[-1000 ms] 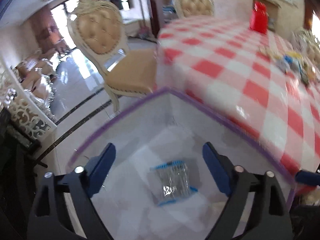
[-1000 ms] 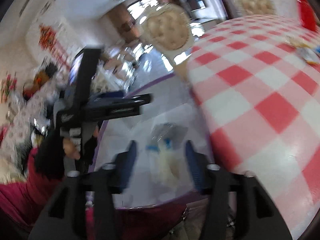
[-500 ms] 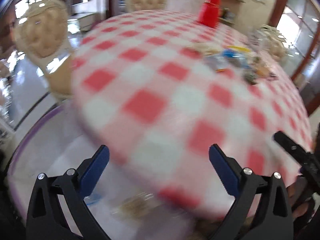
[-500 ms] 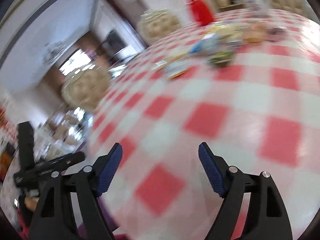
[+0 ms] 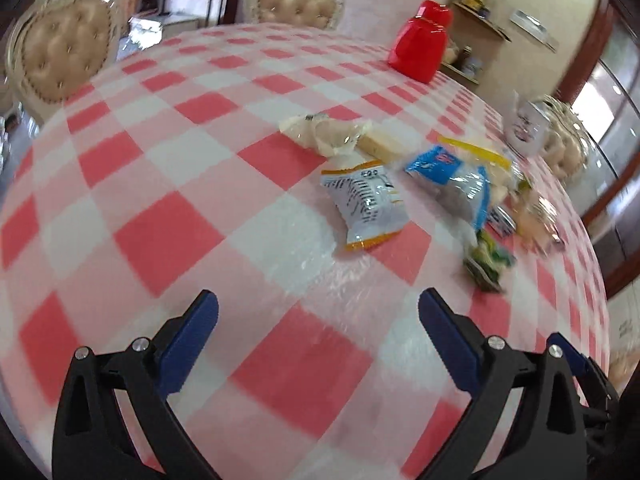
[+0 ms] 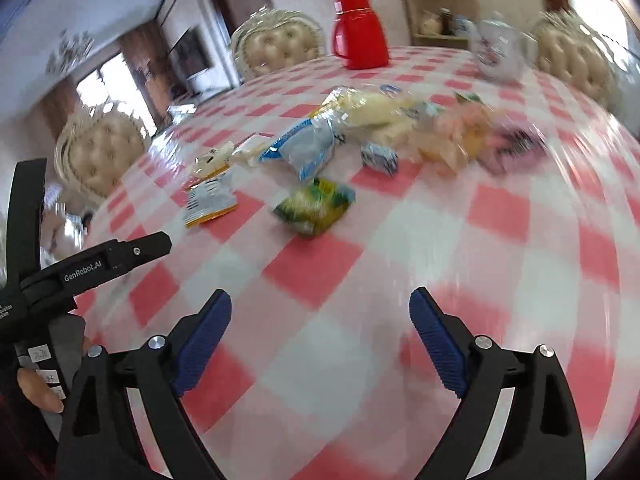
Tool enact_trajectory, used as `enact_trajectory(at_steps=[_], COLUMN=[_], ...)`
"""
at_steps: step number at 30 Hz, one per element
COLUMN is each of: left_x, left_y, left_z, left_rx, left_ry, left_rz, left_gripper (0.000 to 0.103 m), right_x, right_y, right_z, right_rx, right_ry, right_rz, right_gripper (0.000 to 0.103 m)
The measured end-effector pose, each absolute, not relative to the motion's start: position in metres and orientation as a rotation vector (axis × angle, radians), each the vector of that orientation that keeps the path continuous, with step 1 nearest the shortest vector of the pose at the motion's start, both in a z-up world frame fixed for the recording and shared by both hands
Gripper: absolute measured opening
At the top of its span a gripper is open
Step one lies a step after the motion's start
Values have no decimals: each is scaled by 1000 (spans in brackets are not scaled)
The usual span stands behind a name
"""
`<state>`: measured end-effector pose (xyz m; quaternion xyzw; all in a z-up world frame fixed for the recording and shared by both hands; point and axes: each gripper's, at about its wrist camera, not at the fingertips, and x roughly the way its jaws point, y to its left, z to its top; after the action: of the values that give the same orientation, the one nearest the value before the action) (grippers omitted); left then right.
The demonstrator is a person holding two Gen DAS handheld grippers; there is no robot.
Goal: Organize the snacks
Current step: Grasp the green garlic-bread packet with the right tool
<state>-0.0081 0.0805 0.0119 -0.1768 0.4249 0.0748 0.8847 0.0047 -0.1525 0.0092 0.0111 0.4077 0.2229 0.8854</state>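
Note:
A heap of snacks lies on the red-and-white checked table. In the left wrist view the nearest are a white-and-orange packet, a blue-and-clear packet and a green-yellow packet. My left gripper hangs open over bare cloth short of them, holding nothing. In the right wrist view the green-yellow packet lies closest, with the blue packet and blurred pale and orange packs behind. My right gripper is over the cloth, its jaws opening with nothing between them.
A red jug and a white teapot stand at the table's far side. Padded chairs ring the table. The left tool's black frame and a hand sit at the right view's left edge.
Both grippers swung away from the purple-rimmed clear bin beside the table, where packets stayed behind, to over the tablecloth facing the snack heap. The right jaws widened.

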Motion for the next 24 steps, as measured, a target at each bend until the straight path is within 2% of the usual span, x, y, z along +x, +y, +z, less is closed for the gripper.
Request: enact_trajectory(at_steps=[10, 15, 16, 18, 24], left_x=[-3, -2, -2, -2, -1], left_y=[82, 81, 81, 81, 81], left_z=[12, 12, 12, 12, 11], left_rx=[-441, -436, -440, -442, -436], left_ry=[806, 806, 804, 802, 808], left_rz=[153, 156, 155, 153, 155], left_gripper=[101, 101, 101, 101, 101], right_x=[87, 91, 87, 77, 38], right_y=[-114, -94, -93, -95, -117], right_z=[0, -3, -3, 1, 14], right_rx=[-184, -301, -317, -317, -247], right_ry=[901, 906, 895, 859, 788], right_rz=[638, 679, 681, 701, 630], right_gripper=[88, 88, 84, 49, 46])
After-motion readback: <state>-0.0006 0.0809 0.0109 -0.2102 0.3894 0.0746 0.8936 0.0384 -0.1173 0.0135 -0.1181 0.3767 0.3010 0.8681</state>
